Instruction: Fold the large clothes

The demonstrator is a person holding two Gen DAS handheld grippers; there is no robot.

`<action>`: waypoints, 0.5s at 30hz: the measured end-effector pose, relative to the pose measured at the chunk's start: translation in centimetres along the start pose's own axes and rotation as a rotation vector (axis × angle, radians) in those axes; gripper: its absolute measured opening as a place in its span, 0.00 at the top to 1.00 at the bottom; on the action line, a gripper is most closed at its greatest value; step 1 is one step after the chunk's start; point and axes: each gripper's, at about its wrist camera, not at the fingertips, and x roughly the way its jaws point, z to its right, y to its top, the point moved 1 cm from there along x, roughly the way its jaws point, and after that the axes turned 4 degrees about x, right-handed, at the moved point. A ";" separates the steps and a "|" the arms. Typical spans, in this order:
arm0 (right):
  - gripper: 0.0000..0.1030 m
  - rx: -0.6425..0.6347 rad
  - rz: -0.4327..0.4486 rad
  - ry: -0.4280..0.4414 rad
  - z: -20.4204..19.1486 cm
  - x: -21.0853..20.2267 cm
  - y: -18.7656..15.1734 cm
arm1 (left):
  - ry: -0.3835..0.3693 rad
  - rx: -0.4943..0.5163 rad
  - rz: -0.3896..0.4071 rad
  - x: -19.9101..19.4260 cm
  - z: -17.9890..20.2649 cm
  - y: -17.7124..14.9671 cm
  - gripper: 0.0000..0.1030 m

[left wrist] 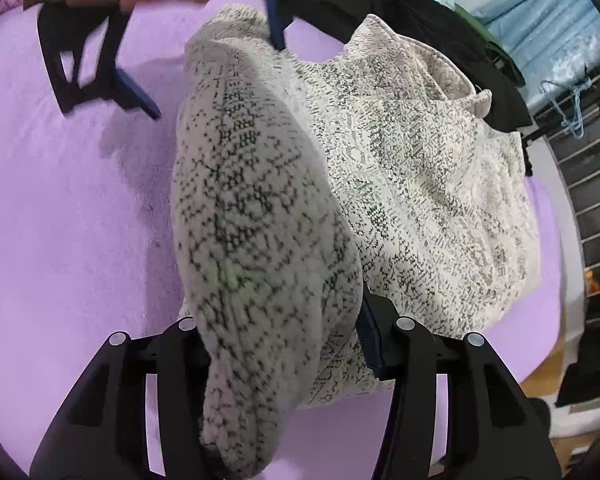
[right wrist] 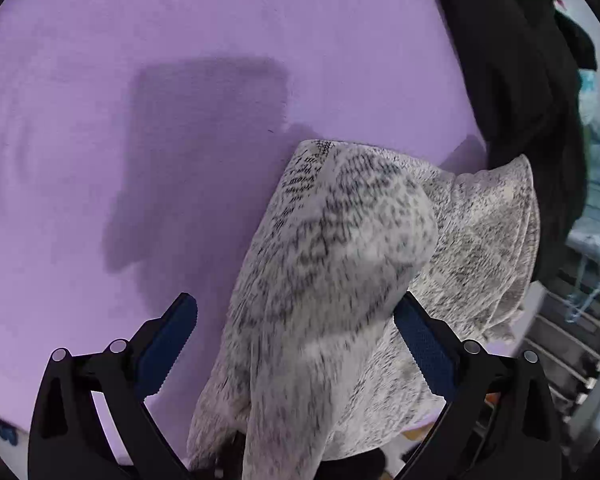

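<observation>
A cream sweater with black speckles lies bunched on the purple sheet. One thick fold runs from the left gripper toward the right gripper, seen at top. The left gripper's jaws stand wide apart with the fold draped between them. In the right wrist view the same sweater drapes between the right gripper's wide-open blue pads. Neither gripper pinches the cloth. A hand holds the right gripper at top left.
A pile of black clothes lies at the sheet's far edge, touching the sweater; it also shows in the right wrist view. A metal rack with a blue hanger stands beyond the right edge.
</observation>
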 end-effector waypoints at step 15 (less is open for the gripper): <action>0.22 -0.090 -0.090 -0.176 -0.6 7.0 1.3 | -0.045 0.008 -0.015 0.0 -0.7 -0.5 0.53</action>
